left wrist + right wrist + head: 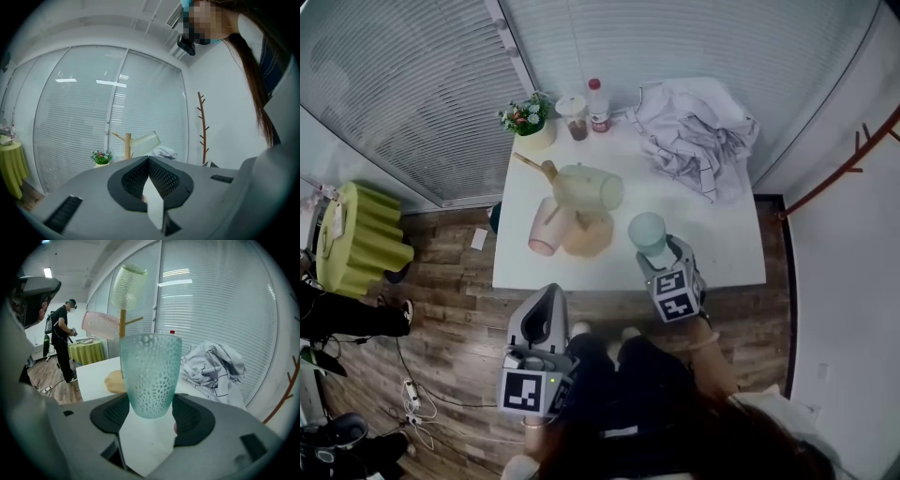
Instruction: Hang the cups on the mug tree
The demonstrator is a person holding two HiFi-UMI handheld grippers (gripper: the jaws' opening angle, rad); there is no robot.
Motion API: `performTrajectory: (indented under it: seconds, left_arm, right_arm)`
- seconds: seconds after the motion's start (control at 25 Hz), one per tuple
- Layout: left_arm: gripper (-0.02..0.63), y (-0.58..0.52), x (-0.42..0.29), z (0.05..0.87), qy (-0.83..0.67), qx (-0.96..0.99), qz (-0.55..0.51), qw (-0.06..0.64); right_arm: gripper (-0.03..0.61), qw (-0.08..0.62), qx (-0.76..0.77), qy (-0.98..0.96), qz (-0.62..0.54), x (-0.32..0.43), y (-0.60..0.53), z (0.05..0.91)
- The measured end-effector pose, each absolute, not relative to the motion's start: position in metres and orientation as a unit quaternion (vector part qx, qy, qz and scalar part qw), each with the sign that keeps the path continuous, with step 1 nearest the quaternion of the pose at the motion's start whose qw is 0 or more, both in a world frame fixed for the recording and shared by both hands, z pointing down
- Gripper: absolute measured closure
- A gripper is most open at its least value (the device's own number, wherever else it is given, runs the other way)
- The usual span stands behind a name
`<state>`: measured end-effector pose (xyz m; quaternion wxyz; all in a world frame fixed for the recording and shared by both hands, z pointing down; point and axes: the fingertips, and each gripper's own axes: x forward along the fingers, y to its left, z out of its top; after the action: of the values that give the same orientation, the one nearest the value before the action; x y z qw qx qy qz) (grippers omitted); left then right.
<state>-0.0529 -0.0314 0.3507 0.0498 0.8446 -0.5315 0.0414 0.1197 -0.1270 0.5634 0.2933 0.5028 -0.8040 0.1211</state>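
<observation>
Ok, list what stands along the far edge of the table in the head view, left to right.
small potted plant → clear cup with dark contents → red-capped bottle → crumpled white cloth

Both grippers have a smooth grey shell and black pads with a net pattern. The left gripper (551, 295) carries a marker cube (530, 392) with black-and-white squares at 7 o'clock in the head view. The right gripper (664, 261) carries a second cube (675, 296) at 4 o'clock. The person (675, 412) wears dark trousers, light shoes and a whitish top, and has long dark hair.
</observation>
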Motion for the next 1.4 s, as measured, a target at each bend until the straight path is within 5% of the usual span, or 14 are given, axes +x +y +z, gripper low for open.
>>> performTrajectory:
  seconds: [1.4]
  left_arm:
    - [0.612,-0.042,-0.126,0.344,-0.502,0.861,-0.006,0.079]
  right_arm:
    - [0.282,0.367,0.516,-0.764,0.126,0.083,-0.115,0.559]
